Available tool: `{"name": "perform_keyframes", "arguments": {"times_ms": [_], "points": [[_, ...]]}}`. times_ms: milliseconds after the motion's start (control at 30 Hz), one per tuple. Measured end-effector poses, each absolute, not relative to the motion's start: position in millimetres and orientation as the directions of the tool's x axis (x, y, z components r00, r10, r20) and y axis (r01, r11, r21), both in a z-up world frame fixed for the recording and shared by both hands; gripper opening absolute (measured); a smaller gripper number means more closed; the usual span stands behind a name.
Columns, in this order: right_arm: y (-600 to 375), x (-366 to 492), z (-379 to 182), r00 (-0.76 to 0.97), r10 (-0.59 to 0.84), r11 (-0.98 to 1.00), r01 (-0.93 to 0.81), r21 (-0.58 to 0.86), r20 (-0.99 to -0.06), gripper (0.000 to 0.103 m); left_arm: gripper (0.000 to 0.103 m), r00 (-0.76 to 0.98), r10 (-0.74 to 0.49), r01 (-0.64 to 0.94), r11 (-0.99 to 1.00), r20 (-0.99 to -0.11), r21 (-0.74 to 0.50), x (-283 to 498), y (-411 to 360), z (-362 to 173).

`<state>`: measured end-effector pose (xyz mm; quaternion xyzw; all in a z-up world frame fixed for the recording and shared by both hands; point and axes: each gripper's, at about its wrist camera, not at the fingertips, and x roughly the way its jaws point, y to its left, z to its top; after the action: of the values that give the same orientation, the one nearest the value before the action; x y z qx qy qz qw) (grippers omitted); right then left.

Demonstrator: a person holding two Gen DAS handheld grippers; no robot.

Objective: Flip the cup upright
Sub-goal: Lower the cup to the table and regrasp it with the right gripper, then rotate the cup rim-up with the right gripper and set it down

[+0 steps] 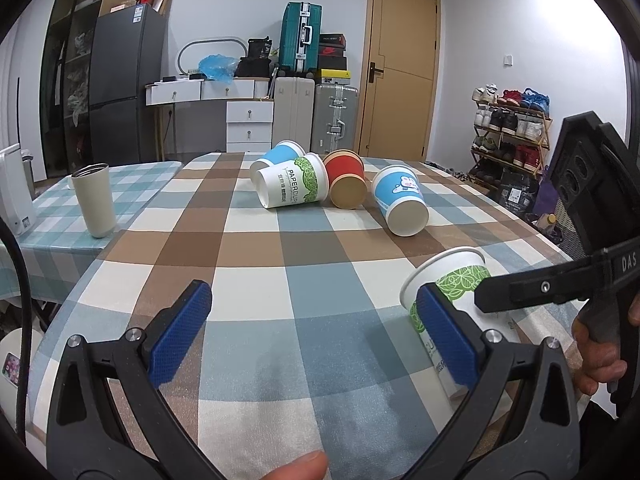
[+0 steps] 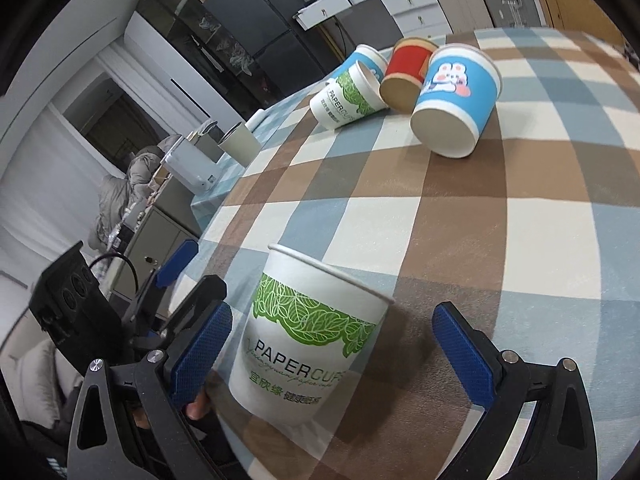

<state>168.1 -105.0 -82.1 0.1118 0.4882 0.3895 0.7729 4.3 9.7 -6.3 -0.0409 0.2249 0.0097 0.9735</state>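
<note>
1. We find the green-leaf paper cup (image 2: 308, 336) near the desk (image 2: 520, 220) edge, mouth up, between the pads of the right tongs (image 2: 336, 356). Whether its base sits flat is hidden.
2. The right tongs are spread wide, with daylight on both sides of the cup and nothing gripped.
3. The left tongs (image 1: 316, 336) are likewise released, hovering low over bare cloth just left of the same cup.
4. We judge this cup nearly done: withdraw straight back without brushing the thin wall.
5. Four other cups (image 1: 308, 184) lie tipped at the far end, well apart.
6. The right tongs are rolled to one side, aimed across the desk.
</note>
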Motion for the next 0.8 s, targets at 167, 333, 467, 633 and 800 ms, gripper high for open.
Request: {"name": "perform_keyframes", "arguments": {"times_ms": [167,333,467,633,800], "points": [[-101,178,-86,0.155,0.729,0.651,-0.459,0.605,-0.667,0.092,0.102,0.899,0.000,-0.036,0.996,-0.438,-0.076,4,10,-6],[-100,182,-89,0.112,0.744,0.633,-0.432,0.643,-0.658,0.078,0.102,0.899,-0.001,-0.036,0.996,-0.438,-0.077,5,10,-7],[-101,179,-87,0.111,0.753,0.622,-0.439,0.648,-0.648,0.072,0.102,0.899,0.000,-0.037,0.996,-0.438,-0.076,5,10,-7],[-103,173,-79,0.155,0.749,0.630,-0.468,0.620,-0.644,0.071,0.102,0.899,0.000,-0.037,0.996,-0.438,-0.077,4,10,-7],[-103,166,-66,0.279,0.714,0.672,-0.532,0.516,-0.642,0.071,0.102,0.899,-0.001,-0.037,0.996,-0.438,-0.077,4,10,-7]]}}
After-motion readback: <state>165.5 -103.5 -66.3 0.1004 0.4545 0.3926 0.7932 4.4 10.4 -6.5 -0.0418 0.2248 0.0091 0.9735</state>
